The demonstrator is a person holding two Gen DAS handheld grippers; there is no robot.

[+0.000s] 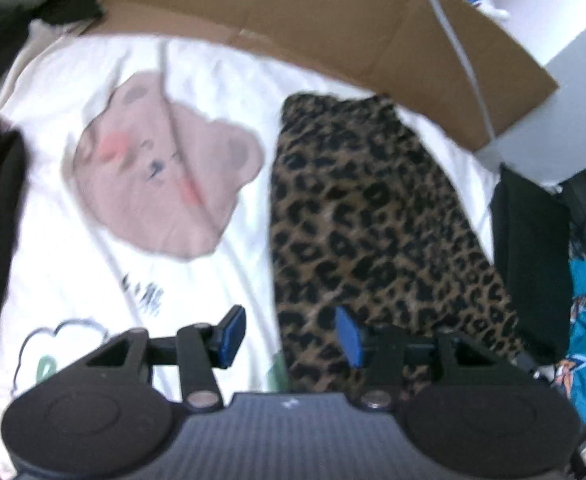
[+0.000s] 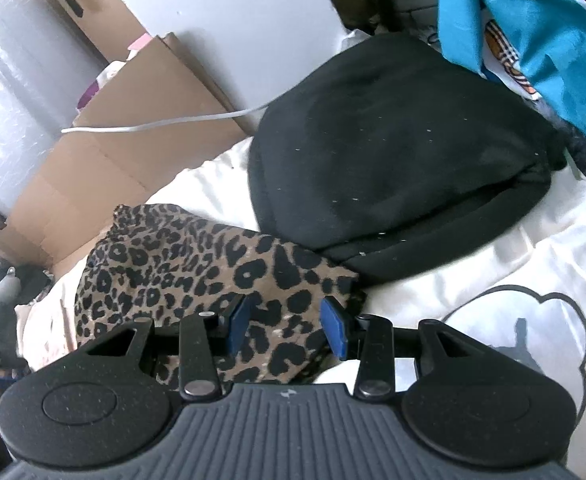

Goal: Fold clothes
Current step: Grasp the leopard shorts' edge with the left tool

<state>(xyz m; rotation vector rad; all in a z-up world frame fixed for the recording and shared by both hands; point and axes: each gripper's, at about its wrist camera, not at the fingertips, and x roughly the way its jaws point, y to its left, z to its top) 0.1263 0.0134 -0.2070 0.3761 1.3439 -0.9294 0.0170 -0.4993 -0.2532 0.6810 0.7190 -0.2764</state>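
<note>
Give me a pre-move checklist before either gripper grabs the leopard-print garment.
1. Left gripper empty, fingers apart: ok.
2. Right gripper empty, fingers apart: ok.
3. Leopard-print garment lying flat on the white bear-print sheet: ok.
4. Garment clear of the black garment: not ok, the black one overlaps its edge.
5. Garment's near hem visible: cannot tell, the grippers hide it.

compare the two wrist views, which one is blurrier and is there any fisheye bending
Left wrist view: motion-smeared throughout, the bear print and leopard-print garment soft, the cardboard edge bowed by the lens. Right wrist view: sharper, lint specks readable on the black garment, some softness and curving toward the edges, bright washed-out white bedding.
</note>
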